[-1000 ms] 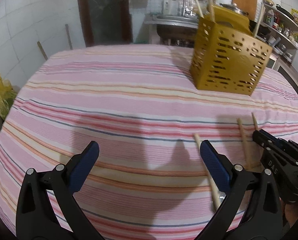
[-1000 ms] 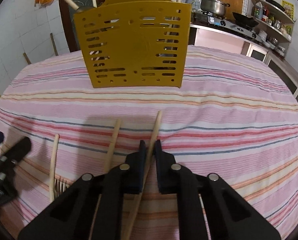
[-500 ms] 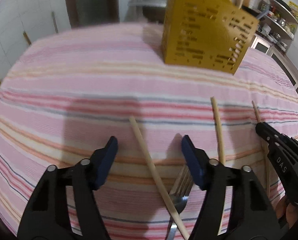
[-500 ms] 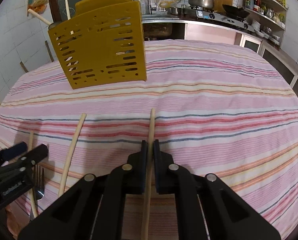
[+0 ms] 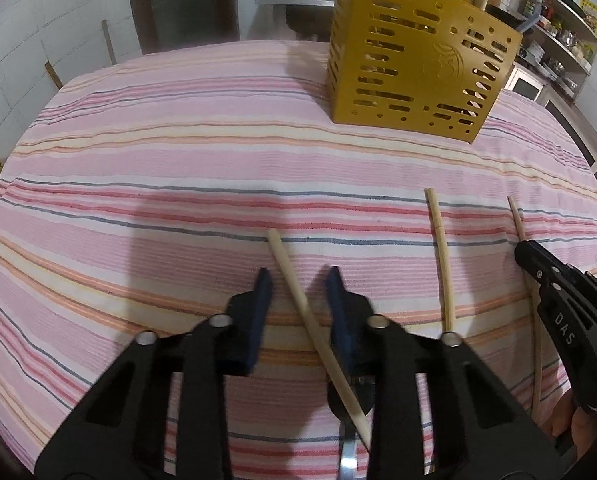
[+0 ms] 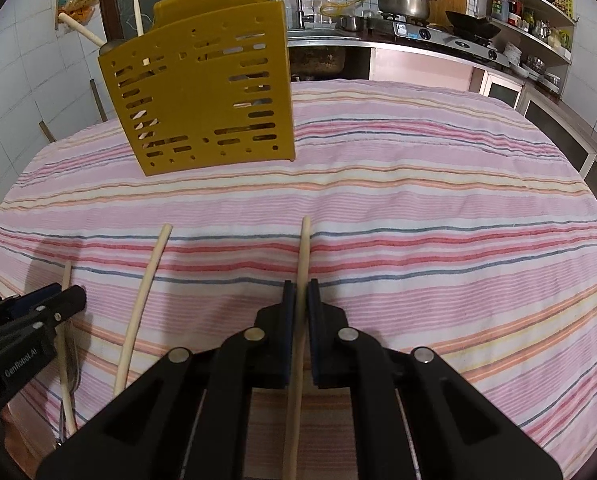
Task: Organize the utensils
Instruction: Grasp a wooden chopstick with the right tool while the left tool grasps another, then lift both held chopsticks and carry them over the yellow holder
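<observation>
Left claw (image 5: 298, 292) closing, wooden stick (image 5: 298, 300) between pads, slanting across. Right claw (image 6: 300, 308) clamped on second stick (image 6: 303, 256). Third stick (image 6: 142, 300) between claws. Yellow holder (image 6: 202, 92) far ahead on counter (image 6: 418, 200).

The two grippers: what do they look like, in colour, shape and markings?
The left gripper and right gripper are matte black plastic frames with cut-out openings and silver round pivot pins. Their fingers carry flat dark blue pads. White lettering is printed on the side of each body.
</observation>
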A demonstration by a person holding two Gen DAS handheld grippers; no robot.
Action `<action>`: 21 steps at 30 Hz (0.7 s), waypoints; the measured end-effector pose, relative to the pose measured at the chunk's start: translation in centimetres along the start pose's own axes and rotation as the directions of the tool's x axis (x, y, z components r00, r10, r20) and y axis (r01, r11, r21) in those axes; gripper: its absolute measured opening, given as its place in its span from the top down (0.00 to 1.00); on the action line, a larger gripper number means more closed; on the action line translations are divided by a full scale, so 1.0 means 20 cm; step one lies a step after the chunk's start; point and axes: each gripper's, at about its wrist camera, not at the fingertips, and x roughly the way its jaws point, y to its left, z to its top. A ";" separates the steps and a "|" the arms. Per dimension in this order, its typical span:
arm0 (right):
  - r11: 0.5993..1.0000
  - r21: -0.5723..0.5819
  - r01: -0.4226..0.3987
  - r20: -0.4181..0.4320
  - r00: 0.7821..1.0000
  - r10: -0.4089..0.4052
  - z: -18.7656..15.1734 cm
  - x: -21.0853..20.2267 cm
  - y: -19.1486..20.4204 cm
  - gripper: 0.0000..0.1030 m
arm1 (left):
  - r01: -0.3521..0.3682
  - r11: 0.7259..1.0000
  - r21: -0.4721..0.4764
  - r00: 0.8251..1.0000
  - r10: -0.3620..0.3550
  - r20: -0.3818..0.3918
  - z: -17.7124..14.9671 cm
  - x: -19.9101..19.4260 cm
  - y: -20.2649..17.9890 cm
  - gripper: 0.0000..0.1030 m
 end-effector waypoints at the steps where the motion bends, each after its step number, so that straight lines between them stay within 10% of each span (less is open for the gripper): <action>1: 1.000 0.001 0.002 -0.004 1.000 -0.002 0.00 0.00 0.00 0.93 | 0.003 1.000 0.005 1.000 -0.003 -0.002 0.01 0.00 0.00 0.83; 4: 1.000 -0.001 0.004 -0.014 1.000 -0.004 0.01 0.00 0.00 0.93 | 0.002 1.000 0.012 1.000 -0.002 -0.011 0.03 0.01 0.01 0.96; 21: 0.999 0.028 -0.024 -0.041 0.999 0.025 0.09 0.00 -0.04 0.94 | 0.027 0.997 0.072 0.999 -0.029 0.034 0.07 -0.04 0.02 0.96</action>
